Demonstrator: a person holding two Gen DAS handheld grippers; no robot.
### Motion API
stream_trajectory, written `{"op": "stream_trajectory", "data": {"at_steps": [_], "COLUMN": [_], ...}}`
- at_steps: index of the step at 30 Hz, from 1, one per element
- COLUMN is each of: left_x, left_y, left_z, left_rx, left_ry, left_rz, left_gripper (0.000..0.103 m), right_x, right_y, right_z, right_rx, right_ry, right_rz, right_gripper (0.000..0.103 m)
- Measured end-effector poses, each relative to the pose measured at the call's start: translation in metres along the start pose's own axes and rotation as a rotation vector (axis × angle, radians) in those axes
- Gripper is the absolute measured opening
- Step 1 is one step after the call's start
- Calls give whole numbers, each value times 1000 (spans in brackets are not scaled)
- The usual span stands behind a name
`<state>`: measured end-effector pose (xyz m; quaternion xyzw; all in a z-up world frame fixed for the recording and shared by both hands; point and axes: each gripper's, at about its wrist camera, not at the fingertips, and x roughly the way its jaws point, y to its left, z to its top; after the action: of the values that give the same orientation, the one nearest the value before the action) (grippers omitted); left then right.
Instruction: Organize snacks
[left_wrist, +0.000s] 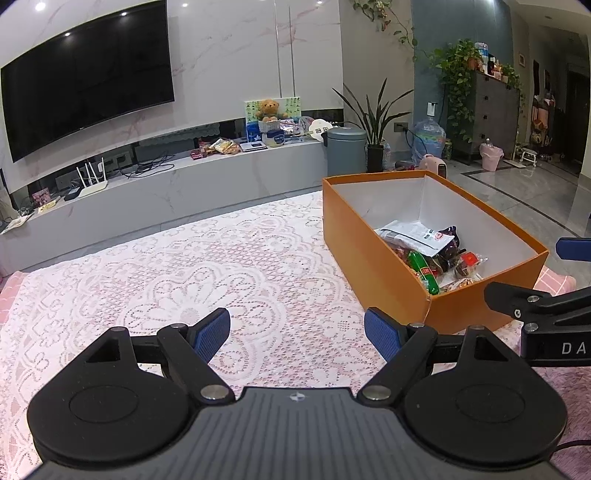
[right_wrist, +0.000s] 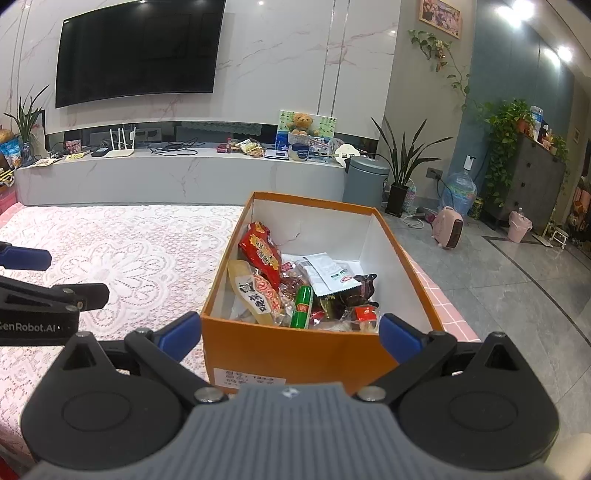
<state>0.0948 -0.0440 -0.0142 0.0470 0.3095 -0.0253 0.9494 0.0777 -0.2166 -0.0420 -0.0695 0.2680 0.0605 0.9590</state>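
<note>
Presently your left gripper and right gripper both hang spread and empty over the cloth, since the snacks already lie piled in the box, nothing loose outside.

A white lace cloth covers the table, with a pink checked cover showing under it along the right edge. Directly on the cloth, by that right edge, sits an open orange cardboard box holding snack packets. Nothing else lies on the lace.
</note>
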Motion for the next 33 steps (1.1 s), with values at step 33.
{"op": "stream_trajectory", "data": {"at_steps": [33], "left_x": [-11], "left_y": [0], "left_z": [-1], "left_rx": [-1], "left_ry": [-3], "left_rz": [1], "left_gripper": [96], "right_x": [-8], "right_y": [5], "right_z": [-1], "right_rx": [8], "right_ry": [-12], "right_rz": [8], "right_gripper": [100]}}
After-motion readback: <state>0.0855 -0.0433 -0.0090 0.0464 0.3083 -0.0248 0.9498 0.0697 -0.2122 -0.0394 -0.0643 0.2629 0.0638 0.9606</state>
